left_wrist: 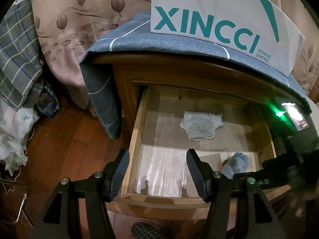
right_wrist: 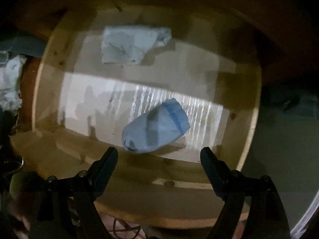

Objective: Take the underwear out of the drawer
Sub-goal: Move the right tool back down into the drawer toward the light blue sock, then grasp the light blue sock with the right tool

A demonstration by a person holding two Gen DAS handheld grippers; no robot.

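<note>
The wooden drawer [left_wrist: 137, 131] of a nightstand stands pulled out. A pale grey-blue folded underwear [left_wrist: 201, 126] lies at the back middle of its lined bottom, and a blue rolled underwear [left_wrist: 236, 164] lies near the front right. My left gripper [left_wrist: 157, 153] is open and empty, hovering over the drawer's front left corner. Seen from the right wrist, my right gripper [right_wrist: 159, 149] points down into the drawer [right_wrist: 139, 171], open, with the blue underwear [right_wrist: 157, 127] just beyond its fingertips and untouched. The pale underwear [right_wrist: 129, 45] lies farther back.
A white shoe box [left_wrist: 219, 16] sits on the blue-grey cloth [left_wrist: 159, 39] draped over the nightstand top. Leaf-patterned fabric [left_wrist: 79, 20] and a plaid cloth [left_wrist: 18, 59] hang at the left above the wooden floor [left_wrist: 65, 139]. A checked slipper [left_wrist: 145, 231] shows below.
</note>
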